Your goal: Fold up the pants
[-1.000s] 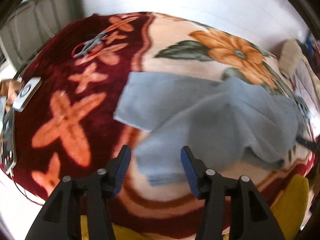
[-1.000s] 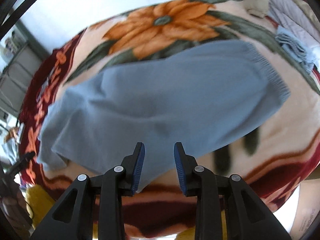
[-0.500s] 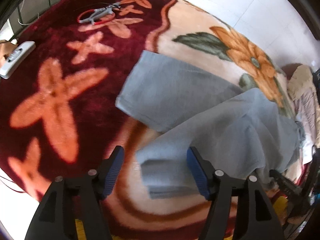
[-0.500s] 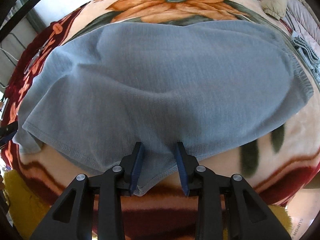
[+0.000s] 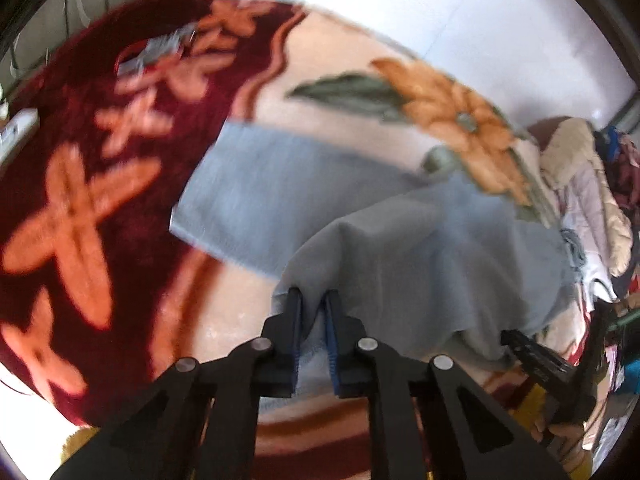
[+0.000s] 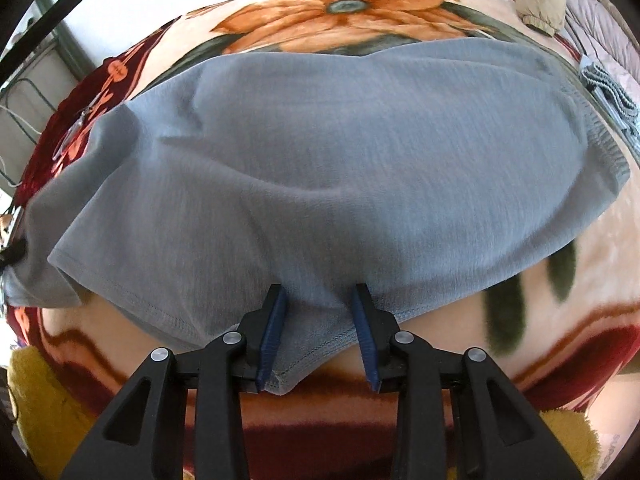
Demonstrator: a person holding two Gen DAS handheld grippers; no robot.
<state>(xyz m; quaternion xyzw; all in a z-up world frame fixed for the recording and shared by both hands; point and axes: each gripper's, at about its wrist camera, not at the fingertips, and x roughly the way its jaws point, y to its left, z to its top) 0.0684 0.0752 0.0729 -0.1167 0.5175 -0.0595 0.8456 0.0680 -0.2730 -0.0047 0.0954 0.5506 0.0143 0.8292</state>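
Grey-blue pants lie on a flowered blanket. My left gripper is shut on the hem of the near leg and lifts it off the blanket. The far leg lies flat behind it. In the right wrist view the pants fill the middle, waistband to the right. My right gripper is open, its jaws astride the near edge of the cloth. The right gripper also shows in the left wrist view, at the pants' edge.
The blanket covers a bed. A red-and-grey tool lies on the far left part. Piled clothes and bedding sit at the right end. A folded grey cloth lies by the waistband. Yellow fabric lies below the bed edge.
My left gripper has closed on the near leg's hem and raised it. My right gripper has moved in over the near edge of the pants, jaws a little wider.
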